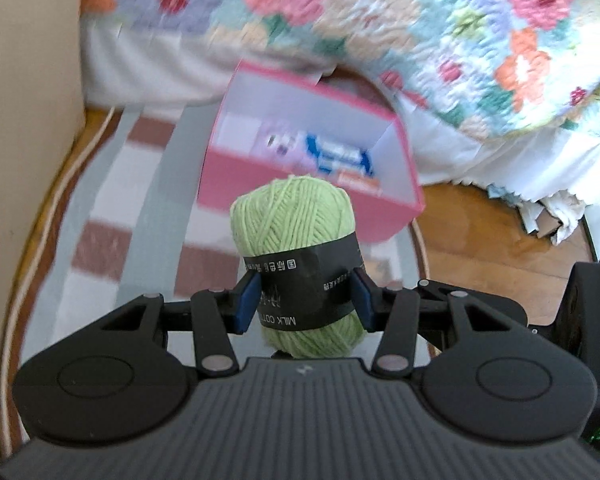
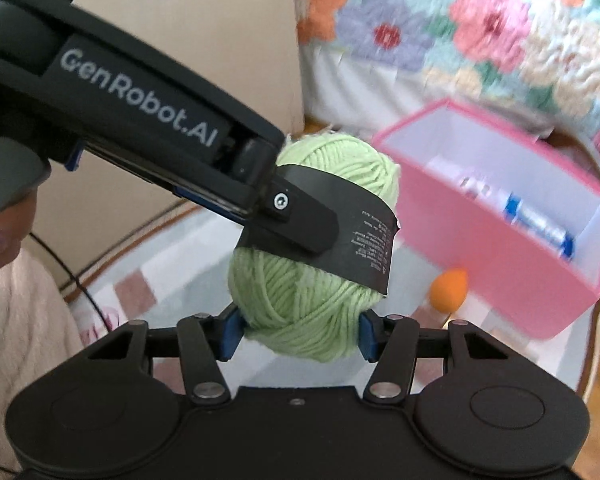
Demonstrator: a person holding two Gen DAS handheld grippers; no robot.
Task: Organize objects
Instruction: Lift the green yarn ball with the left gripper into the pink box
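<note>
A light green ball of yarn (image 1: 292, 220) with a black paper band is held in the air above a rug. My left gripper (image 1: 305, 304) is shut on it at the band. My right gripper (image 2: 298, 334) is shut on the lower end of the same yarn ball (image 2: 312, 312). The left gripper's arm (image 2: 140, 120) crosses the right wrist view from the upper left. An open pink box (image 1: 260, 184) sits on the rug just beyond the yarn, holding a blue-and-white tube and small items. It also shows at the right in the right wrist view (image 2: 500, 264).
An orange teardrop sponge (image 2: 448, 288) lies on the rug by the pink box. A bed with a floral quilt (image 1: 460, 40) and white skirt stands behind the box. A beige wall or cabinet (image 1: 28, 80) is at left. Wood floor (image 1: 480, 240) lies at right.
</note>
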